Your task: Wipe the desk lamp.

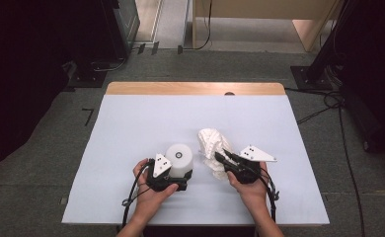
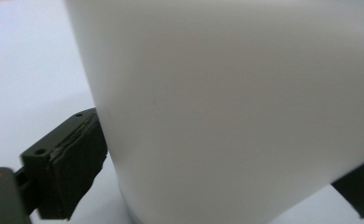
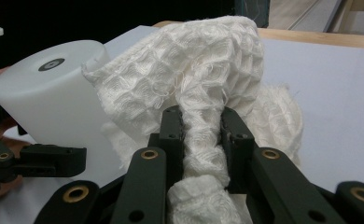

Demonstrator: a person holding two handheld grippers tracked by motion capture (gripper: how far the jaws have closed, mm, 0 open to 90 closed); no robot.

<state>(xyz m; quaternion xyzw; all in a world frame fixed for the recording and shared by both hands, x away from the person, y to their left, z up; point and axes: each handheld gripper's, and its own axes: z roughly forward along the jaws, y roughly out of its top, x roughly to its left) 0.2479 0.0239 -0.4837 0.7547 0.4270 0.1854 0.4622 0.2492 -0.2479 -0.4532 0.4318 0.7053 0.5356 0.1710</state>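
A white plastic cylinder point(image 1: 179, 160) with a small round mark on its top stands upright on the white table point(image 1: 131, 128). My left gripper point(image 1: 180, 180) is shut on its lower part; the cylinder point(image 2: 236, 107) looms large in the left gripper view, with one pad point(image 2: 80, 163) pressed to its side. A crumpled white waffle-weave cloth point(image 1: 212, 143) lies just right of the cylinder. My right gripper point(image 1: 222, 157) is shut on a fold of the cloth point(image 3: 203, 74), which bunches up between the jaws, beside the cylinder point(image 3: 54, 107).
The table has a wooden far edge point(image 1: 195, 88) with a small notch. Cables point(image 1: 328, 103) run across the grey floor at the right, and black stand bases point(image 1: 89, 79) sit beyond the table's far left corner.
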